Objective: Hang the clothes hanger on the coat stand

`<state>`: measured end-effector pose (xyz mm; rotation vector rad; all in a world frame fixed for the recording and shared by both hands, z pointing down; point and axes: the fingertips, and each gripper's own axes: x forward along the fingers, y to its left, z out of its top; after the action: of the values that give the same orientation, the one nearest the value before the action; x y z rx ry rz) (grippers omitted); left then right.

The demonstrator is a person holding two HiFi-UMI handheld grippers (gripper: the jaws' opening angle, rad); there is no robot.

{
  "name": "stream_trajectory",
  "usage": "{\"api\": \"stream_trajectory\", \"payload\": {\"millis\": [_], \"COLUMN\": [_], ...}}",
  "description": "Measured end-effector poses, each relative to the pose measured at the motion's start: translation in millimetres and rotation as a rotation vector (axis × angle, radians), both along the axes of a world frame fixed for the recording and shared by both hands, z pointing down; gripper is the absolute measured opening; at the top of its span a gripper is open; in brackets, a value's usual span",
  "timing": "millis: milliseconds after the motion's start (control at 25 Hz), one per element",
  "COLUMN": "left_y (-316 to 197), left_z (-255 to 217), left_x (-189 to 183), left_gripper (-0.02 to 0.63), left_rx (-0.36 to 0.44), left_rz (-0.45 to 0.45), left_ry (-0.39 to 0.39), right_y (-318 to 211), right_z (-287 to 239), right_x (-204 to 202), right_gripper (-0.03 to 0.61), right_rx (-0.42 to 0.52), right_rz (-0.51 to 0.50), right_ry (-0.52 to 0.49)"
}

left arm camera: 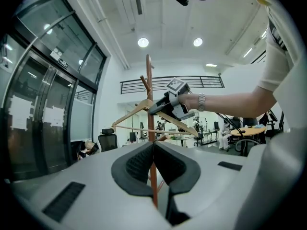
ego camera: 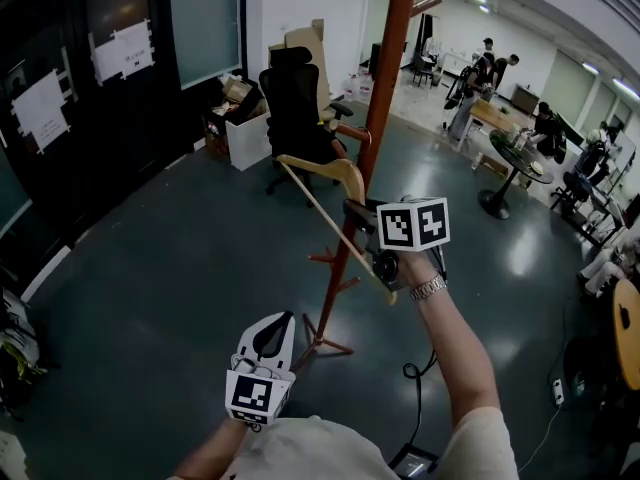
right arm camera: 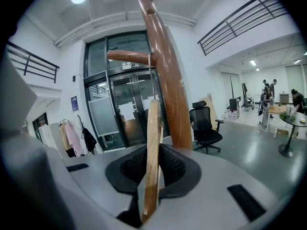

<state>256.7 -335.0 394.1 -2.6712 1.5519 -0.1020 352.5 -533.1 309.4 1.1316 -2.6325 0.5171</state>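
The red-brown coat stand (ego camera: 380,98) rises from its feet on the grey floor straight ahead. My right gripper (ego camera: 362,223) is shut on the wooden clothes hanger (ego camera: 330,173), holding it against the left side of the pole. In the right gripper view the hanger's wood (right arm camera: 152,147) stands edge-on between the jaws. Its wire hook (right arm camera: 150,78) reaches up to a side peg (right arm camera: 127,56); whether it rests on the peg I cannot tell. My left gripper (ego camera: 278,330) hangs low near the stand's base, shut and empty (left arm camera: 153,147).
A black office chair (ego camera: 298,108) and boxes (ego camera: 245,128) stand behind the stand. Lower pegs (ego camera: 335,258) stick out of the pole. A round table (ego camera: 520,158) and people are at the far right. A cable (ego camera: 415,388) lies on the floor.
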Motion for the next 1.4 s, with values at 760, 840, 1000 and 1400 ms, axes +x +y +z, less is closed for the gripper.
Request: {"api": "stream_trajectory", "payload": {"millis": [760,840,1000,1400], "left_y": [40.7,45.1,47.9,48.2], "left_z": [11.6,11.4,6.7,0.1], "left_x": [1.7,1.3,0.5,3.6], "left_gripper": [0.012,0.012,0.012,0.012], "left_rx": [-0.018,-0.014,0.010,0.022], "left_rz": [0.052,0.056,0.056,0.064], "left_ry": [0.031,0.038,0.067,0.067], "right_y": [16.2,21.3,36.0,145.8], "right_z": [-14.5,-18.4,-30.0,-55.5], "right_x": [12.3,17.4,30.6,38.5], "right_gripper": [0.069,0.069,0.069,0.067], "right_rx": [0.146,0.180,0.243,0.437], "right_rz": [0.102,0.124,0.172,0.296], "right_ry": [0.014,0.017,0.031,-0.143]}}
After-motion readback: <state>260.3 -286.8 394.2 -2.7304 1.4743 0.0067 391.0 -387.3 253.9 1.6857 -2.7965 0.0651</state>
